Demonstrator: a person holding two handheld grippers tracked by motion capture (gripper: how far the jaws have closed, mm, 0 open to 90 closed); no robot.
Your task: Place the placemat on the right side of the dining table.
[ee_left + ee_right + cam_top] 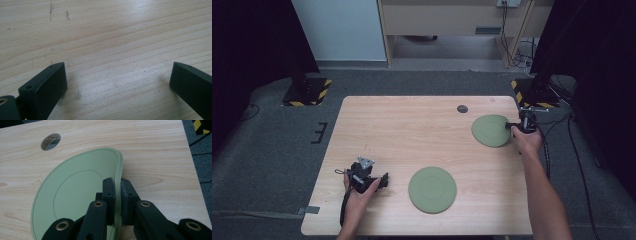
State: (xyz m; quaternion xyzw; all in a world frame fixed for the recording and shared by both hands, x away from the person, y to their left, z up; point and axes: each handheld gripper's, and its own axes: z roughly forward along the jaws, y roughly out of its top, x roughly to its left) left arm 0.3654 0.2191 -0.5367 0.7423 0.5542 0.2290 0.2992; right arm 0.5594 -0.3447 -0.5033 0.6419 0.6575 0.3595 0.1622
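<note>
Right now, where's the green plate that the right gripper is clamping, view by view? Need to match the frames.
High view: gripped plate at far right of the table, right gripper on its right rim.
Left gripper view: not in it; open jaws over bare wood.
Right gripper view: plate left of centre, rim pinched between the jaws.
Shared landmark: round cable hole in the tabletop just beyond the plate.

No text, label, brand or number can be read anywhere. The nearest thing to a sign is the yellow-and-black hazard striping on the stand bases (306,91) on the floor beyond the table (402,125).
</note>
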